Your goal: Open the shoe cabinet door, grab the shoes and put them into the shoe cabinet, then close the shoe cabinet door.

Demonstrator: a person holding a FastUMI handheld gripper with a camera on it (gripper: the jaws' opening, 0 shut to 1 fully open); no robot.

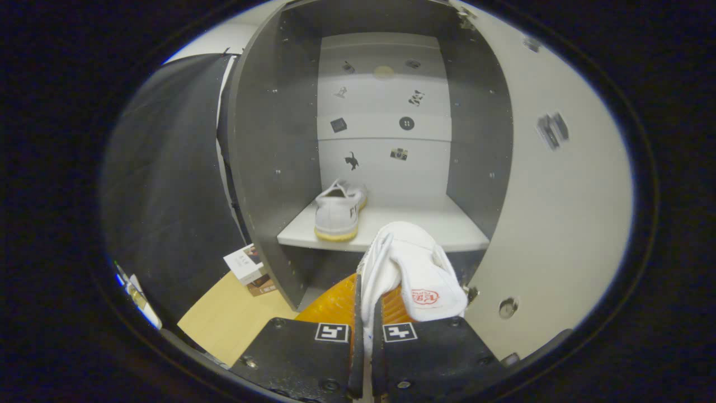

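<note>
Cabinet door [537, 184] open; one shoe [338, 211] already sits on the shelf [436, 226]. Your gripper [366, 330] pinches the second shoe [408, 274] just short of it; placing and closing the door remain.

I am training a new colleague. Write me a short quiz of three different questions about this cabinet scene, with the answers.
1. True or false: the door of the shoe cabinet is open.
2. Multiple choice: the first shoe stands A) on the floor, B) on the shelf, C) on the small box.
3. Fill in: the hand-held gripper is shut on the ____.

Key
1. True; the door is swung wide beside the opening.
2. B; it stands with its heel toward the camera.
3. Second shoe; both fingers press its side, just before the shelf.
</note>
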